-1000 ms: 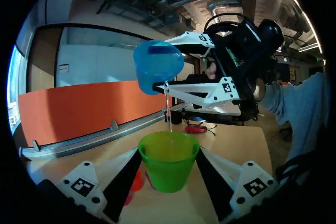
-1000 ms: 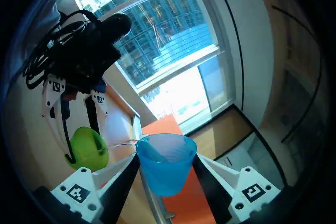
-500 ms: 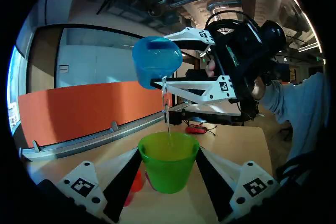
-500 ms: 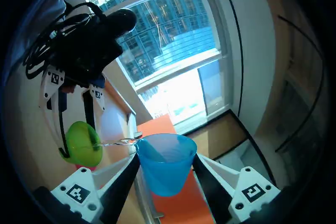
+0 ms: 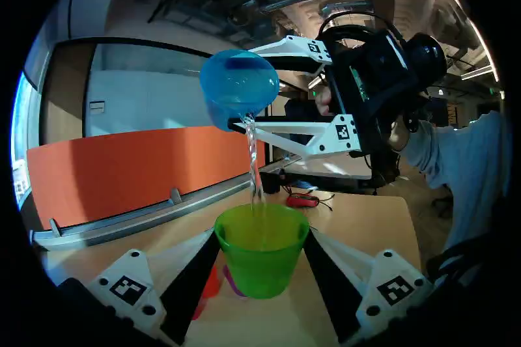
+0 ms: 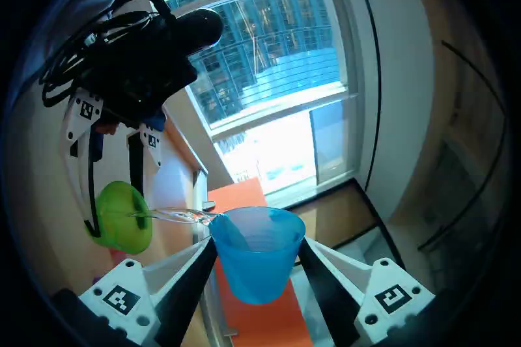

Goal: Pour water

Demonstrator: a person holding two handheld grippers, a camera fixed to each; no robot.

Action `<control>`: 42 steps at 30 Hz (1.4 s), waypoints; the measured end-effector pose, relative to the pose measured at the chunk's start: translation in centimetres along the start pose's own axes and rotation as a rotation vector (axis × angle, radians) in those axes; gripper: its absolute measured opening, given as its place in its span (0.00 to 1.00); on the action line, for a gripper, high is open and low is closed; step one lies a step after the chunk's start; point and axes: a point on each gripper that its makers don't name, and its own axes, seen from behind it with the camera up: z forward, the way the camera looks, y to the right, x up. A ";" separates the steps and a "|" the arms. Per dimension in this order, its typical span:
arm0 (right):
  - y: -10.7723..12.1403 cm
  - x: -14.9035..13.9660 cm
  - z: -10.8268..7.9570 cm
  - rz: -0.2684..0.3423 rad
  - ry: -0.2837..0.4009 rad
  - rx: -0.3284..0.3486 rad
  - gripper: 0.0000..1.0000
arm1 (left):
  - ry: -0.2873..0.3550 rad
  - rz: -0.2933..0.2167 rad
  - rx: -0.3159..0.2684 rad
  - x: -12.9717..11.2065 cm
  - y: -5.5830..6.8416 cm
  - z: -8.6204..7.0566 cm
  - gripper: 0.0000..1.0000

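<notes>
Pouring in progress: blue cup (image 5: 238, 86) at upper centre of left gripper view, tipped mouth-down, well above green cup (image 5: 262, 252) at bottom centre. Clamped by right gripper (image 5: 246, 92), both fingers pressing its sides, narrow opening only as wide as the cup. Same for left gripper (image 5: 261, 237): closed onto green cup, upright, one finger on each side. Thin stream (image 5: 251, 165) off blue rim, straight down into green mouth, landing near the back rim. In right gripper view, same stream crossing left from blue cup at bottom centre to green cup at mid left.

Count: 2 cups, 2 grippers, 1 stream, 1 small red item (image 5: 305, 200) farther back on table (image 5: 365, 217).

Red and purple bits low left of green cup, too hidden to identify. Can't tell if green cup touches table.

Room: bare tabletop right of green cup, table edge at right, rail and orange panel (image 5: 130, 165) along left. Sleeve (image 5: 462, 158) at far right.
</notes>
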 end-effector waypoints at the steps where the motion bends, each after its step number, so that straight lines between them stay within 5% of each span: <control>1: 0.1 0.0 0.0 -0.004 0.000 0.000 0.89 | 0.000 0.000 0.001 0.0 0.0 0.0 0.87; 42: 1.5 0.5 0.6 -0.215 -0.012 -0.010 0.89 | -0.001 -0.005 0.008 0.1 -0.6 0.2 0.87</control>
